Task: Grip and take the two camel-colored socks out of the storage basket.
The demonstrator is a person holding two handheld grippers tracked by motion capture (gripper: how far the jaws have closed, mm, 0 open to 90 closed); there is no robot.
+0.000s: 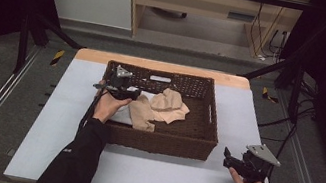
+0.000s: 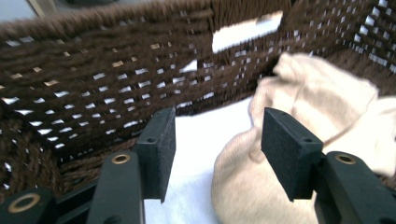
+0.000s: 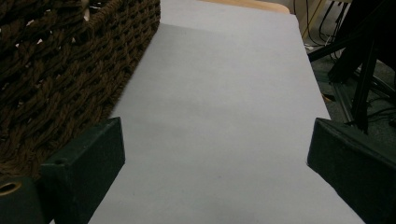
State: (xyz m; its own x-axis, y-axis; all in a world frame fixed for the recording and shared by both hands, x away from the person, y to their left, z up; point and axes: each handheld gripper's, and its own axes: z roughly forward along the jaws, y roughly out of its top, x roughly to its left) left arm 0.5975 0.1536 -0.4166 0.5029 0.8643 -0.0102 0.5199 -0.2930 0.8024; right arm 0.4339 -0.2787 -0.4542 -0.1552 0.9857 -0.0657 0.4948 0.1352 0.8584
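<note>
Black padded fingers [image 2: 159,154] of the left gripper [image 2: 217,156] stand apart with nothing pressed between them. Under the gap lies a white flat cloth [image 2: 205,140], and the far finger is just before a beige soft knitted garment [image 2: 303,121]. Around them rises the dark brown woven wicker basket [image 2: 93,79]. Well apart, the right gripper [image 3: 215,172] has its jaws wide open over the pale grey table sheet [image 3: 224,93], holding nothing, beside the basket's outer wall.

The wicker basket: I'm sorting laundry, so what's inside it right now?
Inside the wicker basket lie crumpled beige cloths on a white cloth, and the open left gripper reaches in. Whatever lies beneath the cloths is covered.
</note>
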